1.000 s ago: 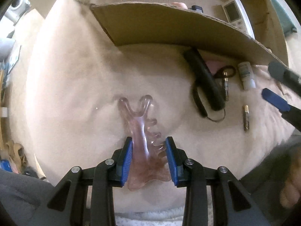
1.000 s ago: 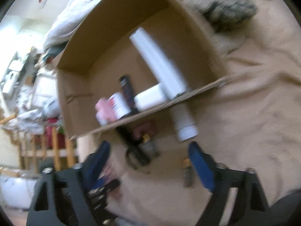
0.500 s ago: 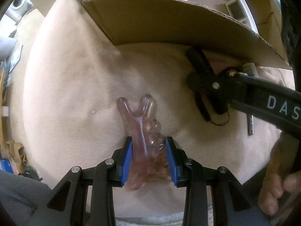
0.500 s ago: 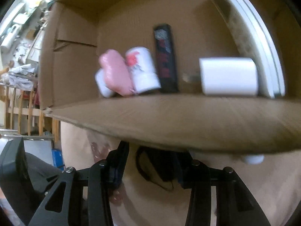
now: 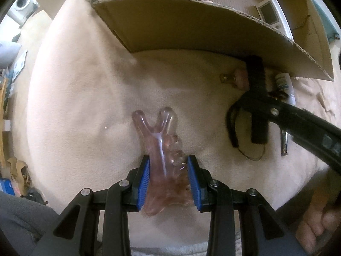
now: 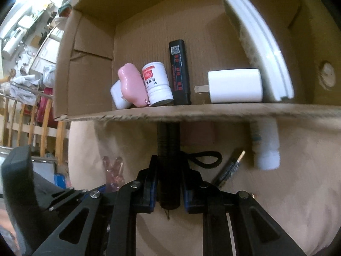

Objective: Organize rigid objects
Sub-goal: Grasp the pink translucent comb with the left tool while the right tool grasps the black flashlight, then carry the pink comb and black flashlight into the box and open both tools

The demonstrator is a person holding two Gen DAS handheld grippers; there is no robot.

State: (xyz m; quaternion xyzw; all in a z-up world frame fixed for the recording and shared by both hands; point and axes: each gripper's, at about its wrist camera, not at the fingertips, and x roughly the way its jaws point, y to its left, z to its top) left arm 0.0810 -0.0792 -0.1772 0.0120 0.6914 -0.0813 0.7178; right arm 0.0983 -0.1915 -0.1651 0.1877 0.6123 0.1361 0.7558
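The left gripper (image 5: 168, 179) has its blue pads pressed against both flanks of a translucent pink comb-shaped tool (image 5: 164, 160), and the right gripper (image 6: 169, 188) is closed around the rear of a black flashlight (image 6: 168, 149); both tools lie on the beige blanket (image 5: 81, 106) just in front of the cardboard box (image 6: 191, 109). Taking the scene from largest to smallest: the box stands open toward the right wrist camera and already holds a long white remote (image 6: 257, 42) leaning against its right wall, a white charger plug (image 6: 234, 85), a slim black stick (image 6: 179, 70), a white pill bottle (image 6: 157, 83) and a pink object (image 6: 133, 85), with another white item half hidden behind that. I judge the sorting well past its middle. Outside there remain the flashlight, the pink tool, a small white bottle (image 6: 265, 147) lying partly under the box flap, a thin battery or pen-like stick (image 6: 230, 168) and a small brass-tipped pink piece (image 5: 234, 77). The flashlight's long axis runs straight toward the box, head tucked under the flap, wrist strap looped to its right. The pink tool's long axis runs away from the left gripper, forked end pointing toward the box, teeth to the right.
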